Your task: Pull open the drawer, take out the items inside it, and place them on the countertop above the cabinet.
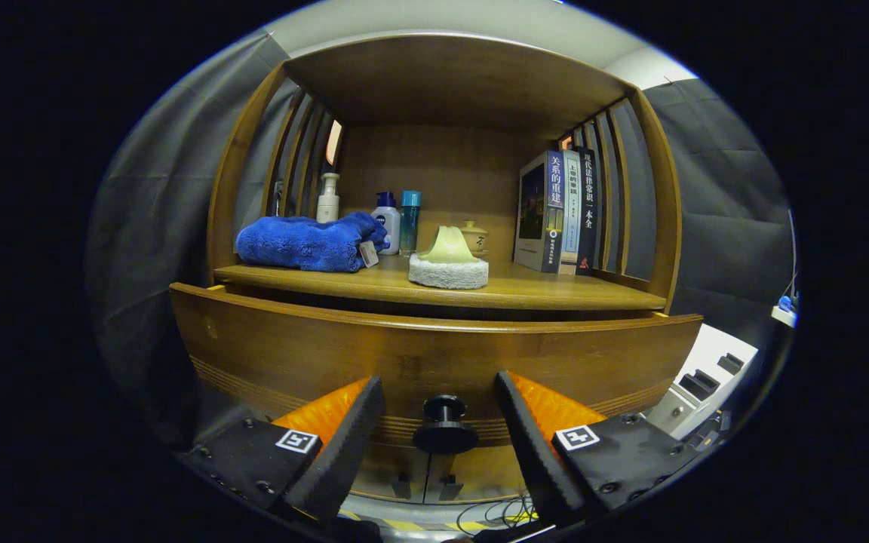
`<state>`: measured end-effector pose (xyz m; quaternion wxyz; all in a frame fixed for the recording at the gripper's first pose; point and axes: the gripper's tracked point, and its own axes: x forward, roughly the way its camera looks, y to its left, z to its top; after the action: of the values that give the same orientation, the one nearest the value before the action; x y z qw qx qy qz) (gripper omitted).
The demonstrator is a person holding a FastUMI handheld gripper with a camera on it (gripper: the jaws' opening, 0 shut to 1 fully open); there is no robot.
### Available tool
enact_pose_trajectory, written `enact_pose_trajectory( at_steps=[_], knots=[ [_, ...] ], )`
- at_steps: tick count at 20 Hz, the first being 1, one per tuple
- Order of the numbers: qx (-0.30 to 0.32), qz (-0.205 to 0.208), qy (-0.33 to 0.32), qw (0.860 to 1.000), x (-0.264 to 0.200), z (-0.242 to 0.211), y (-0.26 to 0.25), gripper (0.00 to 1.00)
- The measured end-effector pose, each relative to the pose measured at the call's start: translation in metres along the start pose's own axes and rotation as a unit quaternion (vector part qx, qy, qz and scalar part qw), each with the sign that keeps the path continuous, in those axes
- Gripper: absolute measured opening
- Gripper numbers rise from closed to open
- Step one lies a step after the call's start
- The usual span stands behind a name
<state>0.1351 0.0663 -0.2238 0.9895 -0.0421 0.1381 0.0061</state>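
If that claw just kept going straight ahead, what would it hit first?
Most likely the drawer knob, which sits between the open claw's fingers. Just behind it is the drawer front. Depth is hard to judge, so the knob may already lie level with the fingertips.

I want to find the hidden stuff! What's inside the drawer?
Can't tell yet. The drawer is pulled out only slightly, and its wooden front hides the inside. The open gripper has its fingers on either side of the knob, not touching it.
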Motion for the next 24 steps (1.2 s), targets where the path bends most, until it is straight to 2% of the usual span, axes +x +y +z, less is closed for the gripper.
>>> enact_pose_trajectory(
  at_steps=[16, 22, 24],
  knots=[
    [-0.003, -0.001, 0.0, 1.0, 0.045, 0.007, 0.0, 0.99],
    [-0.028, -0.008, -0.005, 1.0, 0.047, 0.005, 0.001, 0.99],
    [-0.024, 0.004, -0.01, 1.0, 0.043, 0.007, 0.002, 0.99]
  ],
)
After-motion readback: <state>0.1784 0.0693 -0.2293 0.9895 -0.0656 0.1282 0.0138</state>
